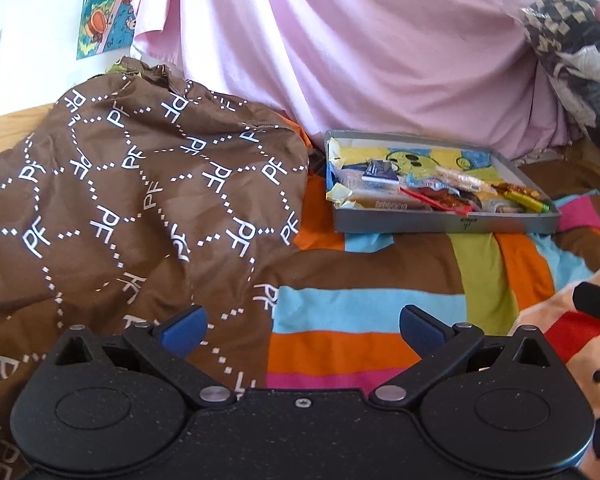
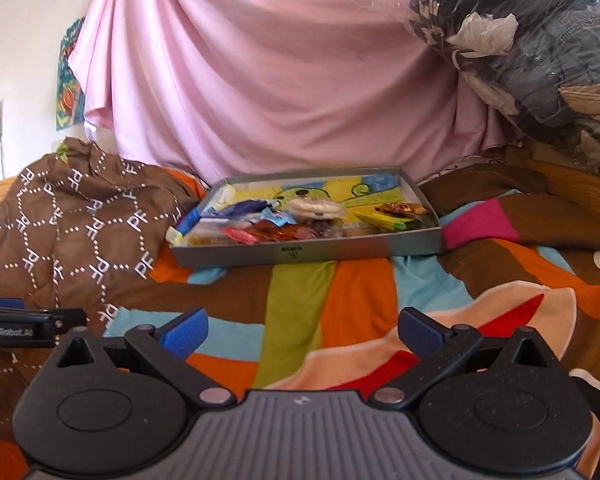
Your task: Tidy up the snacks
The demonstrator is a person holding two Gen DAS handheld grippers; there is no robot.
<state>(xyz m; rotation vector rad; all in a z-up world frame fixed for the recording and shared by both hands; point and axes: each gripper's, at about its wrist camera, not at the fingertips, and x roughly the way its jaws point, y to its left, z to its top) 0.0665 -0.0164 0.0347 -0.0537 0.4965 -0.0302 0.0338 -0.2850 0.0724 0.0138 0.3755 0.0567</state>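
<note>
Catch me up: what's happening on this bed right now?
A person holds two sets of tongs over a striped bedspread, and both the left tongs and the right tongs are open and empty. Ahead sits a shallow grey tray with a jumble of wrapped snacks inside. A brown patterned cloth is bunched to its left. Nothing is being gripped.

Each black hand-held gripper (image 1: 302, 330) (image 2: 303, 330) has blue fingertip pads (image 1: 184, 330).
</note>
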